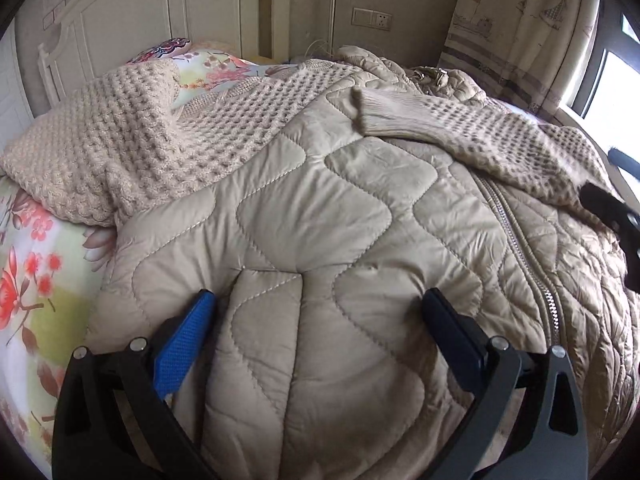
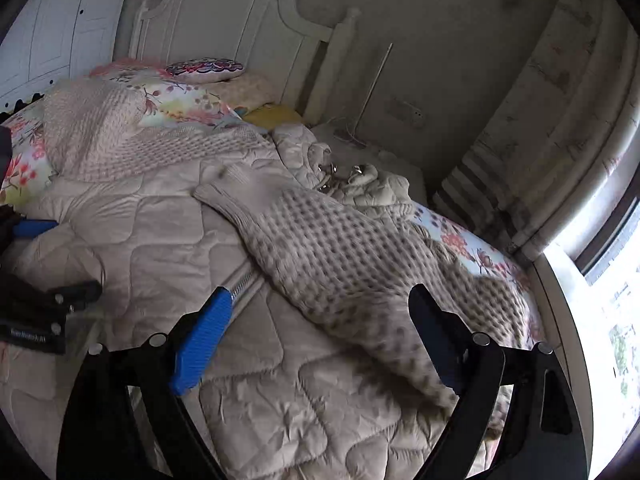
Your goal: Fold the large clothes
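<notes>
**Both claws open over the jacket on the bed**

I see my left claw (image 1: 320, 304) spread wide above the beige quilted jacket (image 1: 340, 208), nothing pinched between its fingers. My right claw (image 2: 320, 300) is also open, its jaws empty over the knitted sweater sleeve (image 2: 332, 248) that lies across the jacket's zipper (image 1: 520, 240). The sweater's body (image 1: 120, 152) is draped toward the headboard (image 2: 240, 12), on the floral bedsheet (image 1: 36, 280).
</notes>
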`<action>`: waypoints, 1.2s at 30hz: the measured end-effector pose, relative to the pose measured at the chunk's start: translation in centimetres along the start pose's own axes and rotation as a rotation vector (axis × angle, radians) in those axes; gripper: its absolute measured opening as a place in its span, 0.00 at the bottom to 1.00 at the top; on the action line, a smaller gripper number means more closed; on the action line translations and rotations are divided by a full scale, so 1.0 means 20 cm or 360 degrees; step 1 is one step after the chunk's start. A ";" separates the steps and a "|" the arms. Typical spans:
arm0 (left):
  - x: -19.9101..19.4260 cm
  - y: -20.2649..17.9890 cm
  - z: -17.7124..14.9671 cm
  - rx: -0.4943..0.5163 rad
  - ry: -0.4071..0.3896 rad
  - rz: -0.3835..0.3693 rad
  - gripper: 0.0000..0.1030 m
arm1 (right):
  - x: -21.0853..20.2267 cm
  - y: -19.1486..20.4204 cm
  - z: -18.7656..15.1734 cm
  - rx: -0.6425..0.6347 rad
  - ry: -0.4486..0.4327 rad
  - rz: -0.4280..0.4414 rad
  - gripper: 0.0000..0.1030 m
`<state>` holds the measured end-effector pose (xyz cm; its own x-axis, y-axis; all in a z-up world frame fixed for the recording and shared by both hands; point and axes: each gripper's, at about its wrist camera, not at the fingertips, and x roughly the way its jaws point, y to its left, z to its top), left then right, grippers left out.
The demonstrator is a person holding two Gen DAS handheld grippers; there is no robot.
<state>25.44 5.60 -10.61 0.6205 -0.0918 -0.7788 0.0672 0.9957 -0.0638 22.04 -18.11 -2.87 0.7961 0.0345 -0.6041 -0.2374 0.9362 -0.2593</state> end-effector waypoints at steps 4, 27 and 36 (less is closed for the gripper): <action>-0.09 0.00 0.03 -0.0081 0.0023 -0.0136 0.98 | -0.18 -0.36 -0.19 0.0343 -0.0076 -0.0185 0.73; 0.40 -0.40 0.60 -0.0087 -0.0014 0.0031 0.17 | 0.06 -0.73 -0.60 0.0907 0.0293 -0.0229 0.66; -0.04 -0.31 0.35 -0.0109 -0.0170 0.0008 0.25 | 0.08 -0.81 -0.65 0.1066 0.0299 -0.0194 0.67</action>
<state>30.08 -0.66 -5.24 0.7008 -0.0842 -0.7083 0.0128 0.9943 -0.1056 19.99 -37.82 -9.33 0.6715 -0.0885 -0.7357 0.2889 0.9456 0.1499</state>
